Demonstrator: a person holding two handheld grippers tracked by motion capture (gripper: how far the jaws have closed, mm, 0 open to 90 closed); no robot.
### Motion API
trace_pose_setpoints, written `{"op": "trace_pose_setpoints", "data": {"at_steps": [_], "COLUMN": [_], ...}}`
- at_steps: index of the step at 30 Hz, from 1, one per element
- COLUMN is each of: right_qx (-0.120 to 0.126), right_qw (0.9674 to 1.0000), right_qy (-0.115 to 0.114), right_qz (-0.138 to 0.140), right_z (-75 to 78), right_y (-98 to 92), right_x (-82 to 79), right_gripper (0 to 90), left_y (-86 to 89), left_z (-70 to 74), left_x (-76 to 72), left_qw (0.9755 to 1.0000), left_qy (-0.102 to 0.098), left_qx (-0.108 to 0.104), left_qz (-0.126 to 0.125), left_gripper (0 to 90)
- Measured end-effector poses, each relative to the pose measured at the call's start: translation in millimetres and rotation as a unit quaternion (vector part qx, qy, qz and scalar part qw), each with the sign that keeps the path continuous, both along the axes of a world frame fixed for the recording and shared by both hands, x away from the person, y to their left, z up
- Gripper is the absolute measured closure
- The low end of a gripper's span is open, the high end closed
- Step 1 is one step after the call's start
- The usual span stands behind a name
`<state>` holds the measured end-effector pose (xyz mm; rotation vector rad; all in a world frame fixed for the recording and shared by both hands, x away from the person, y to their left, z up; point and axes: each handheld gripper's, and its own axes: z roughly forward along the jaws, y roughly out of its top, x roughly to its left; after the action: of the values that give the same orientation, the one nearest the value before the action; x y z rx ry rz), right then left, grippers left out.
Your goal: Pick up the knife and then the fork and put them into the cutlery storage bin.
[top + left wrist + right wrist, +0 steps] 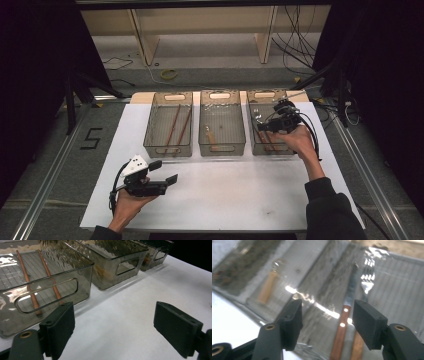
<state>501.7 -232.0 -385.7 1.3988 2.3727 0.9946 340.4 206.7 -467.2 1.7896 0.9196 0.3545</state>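
Sorting cutlery into three smoky clear bins; the step in hand looks like the release end of a drop-off. Right gripper (pixel 266 126) hangs over the right bin (pixel 251 142), jaws apart with nothing between the pads; in the right gripper view (pixel 326 326) the knife (pixel 344 322) lies in the bin below the gap, not gripped. Knife: brown wooden handle with two pale rivets, dull metal blade pointing away from the camera, lying flat on the ribbed bin floor. Just beside it a fork (pixel 367 277), shiny tines, its wooden handle alongside the knife's, whether touching I can't tell. Middle bin (pixel 222 145) holds one wooden-handled piece (pixel 211 136), type unclear. Left bin (pixel 168 147) holds two chopsticks (pixel 178 125), side by side, slightly slanted. Left gripper (pixel 162 172) rests low over the white table (pixel 225 195) near the front left, jaws wide, empty. Next move, my guess: lift the right gripper clear of the bin wall without snagging the rim, then go for another piece; none lies loose on the table in the high view.
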Motion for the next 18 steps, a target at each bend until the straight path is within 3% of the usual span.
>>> {"op": "trace_pose_setpoints", "data": {"at_steps": [13, 18], "right_qx": [0.041, 0.048], "right_qw": [0.9974, 0.9962], "right_qy": [-0.046, -0.051], "right_qz": [0.037, 0.051], "right_z": [-7.0, -9.5], "right_y": [15.2, 19.5], "right_x": [-53.0, -66.7], "right_gripper": [35.7, 34.4], "left_y": [-0.1, -0.1], "left_z": [-0.4, -0.5], "left_x": [0.8, 1.3], "left_qw": [1.0, 1.0], "left_qy": [0.004, 0.005], "left_qx": [-0.003, -0.005], "left_qz": [0.0, 0.002], "left_gripper": [16.8, 16.8]}}
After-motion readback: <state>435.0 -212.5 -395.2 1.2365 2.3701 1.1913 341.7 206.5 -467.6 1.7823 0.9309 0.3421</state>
